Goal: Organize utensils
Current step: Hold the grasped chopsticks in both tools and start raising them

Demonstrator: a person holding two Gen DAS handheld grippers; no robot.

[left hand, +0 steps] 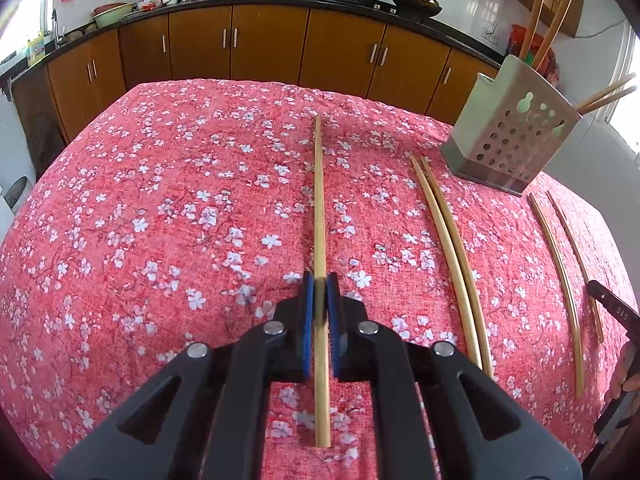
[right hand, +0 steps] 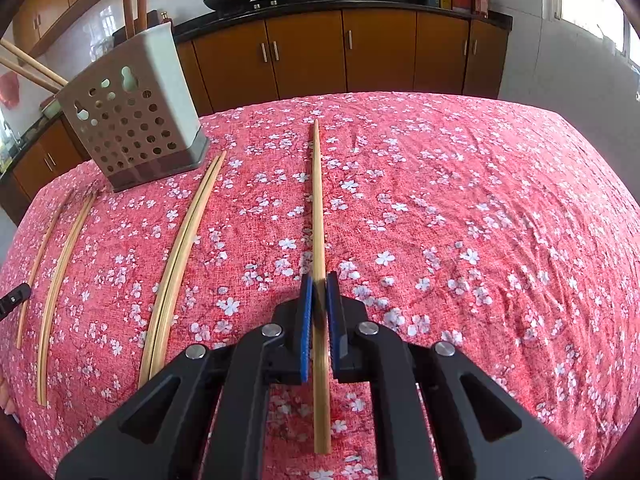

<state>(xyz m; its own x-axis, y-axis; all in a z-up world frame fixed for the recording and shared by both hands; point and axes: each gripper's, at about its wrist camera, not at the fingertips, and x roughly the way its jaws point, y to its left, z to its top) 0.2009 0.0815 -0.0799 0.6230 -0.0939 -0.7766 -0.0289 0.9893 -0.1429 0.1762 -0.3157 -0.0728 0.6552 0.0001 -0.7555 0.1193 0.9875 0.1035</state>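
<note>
My left gripper [left hand: 320,288] is shut on a bamboo chopstick [left hand: 319,200] that points away along the fingers. My right gripper [right hand: 319,286] is shut on another bamboo chopstick [right hand: 318,200] the same way. A perforated grey utensil holder [left hand: 510,140] stands at the right in the left wrist view and at the left in the right wrist view [right hand: 132,116]; several chopsticks stand in it. A pair of chopsticks [left hand: 448,236] [right hand: 180,248] lies on the cloth between the grippers. Two more chopsticks [left hand: 560,276] [right hand: 60,272] lie beside them.
The table is covered by a red floral cloth [left hand: 160,220] [right hand: 480,220]. Brown kitchen cabinets [left hand: 264,44] with woks on the counter run behind it. The other gripper's tip shows at the right edge of the left wrist view [left hand: 612,308].
</note>
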